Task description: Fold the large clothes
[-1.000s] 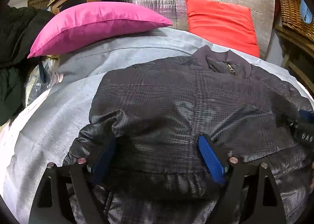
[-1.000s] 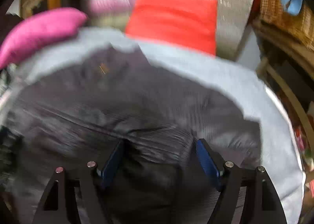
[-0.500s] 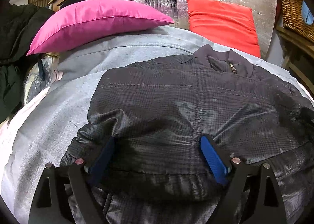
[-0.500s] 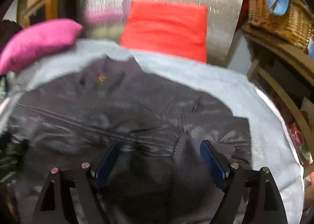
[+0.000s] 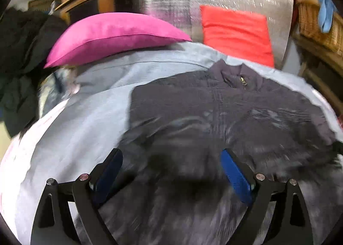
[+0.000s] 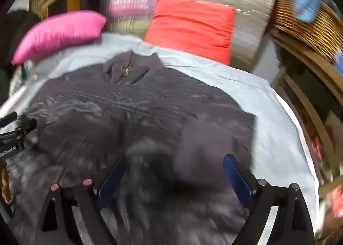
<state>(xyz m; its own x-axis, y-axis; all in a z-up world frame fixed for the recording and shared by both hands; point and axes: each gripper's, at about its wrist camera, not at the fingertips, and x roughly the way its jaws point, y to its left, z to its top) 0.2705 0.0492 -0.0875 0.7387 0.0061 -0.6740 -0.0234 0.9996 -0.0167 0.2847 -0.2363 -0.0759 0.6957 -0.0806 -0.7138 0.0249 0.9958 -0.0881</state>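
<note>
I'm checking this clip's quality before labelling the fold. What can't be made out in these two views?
- Jacket hem: left wrist view, motion-blurred and cut off at the bottom behind the left gripper.
- Jacket sleeves and cuffs: right wrist view, smeared around the right gripper.
- Basket contents: right wrist view, blurred at the edge.

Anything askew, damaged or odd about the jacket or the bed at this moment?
Nothing stands out. The dark jacket lies spread flat, collar toward the pillows, zipped, on the grey sheet. Both grippers hover over its lower part with jaws open. Motion blur hides fine detail.
</note>
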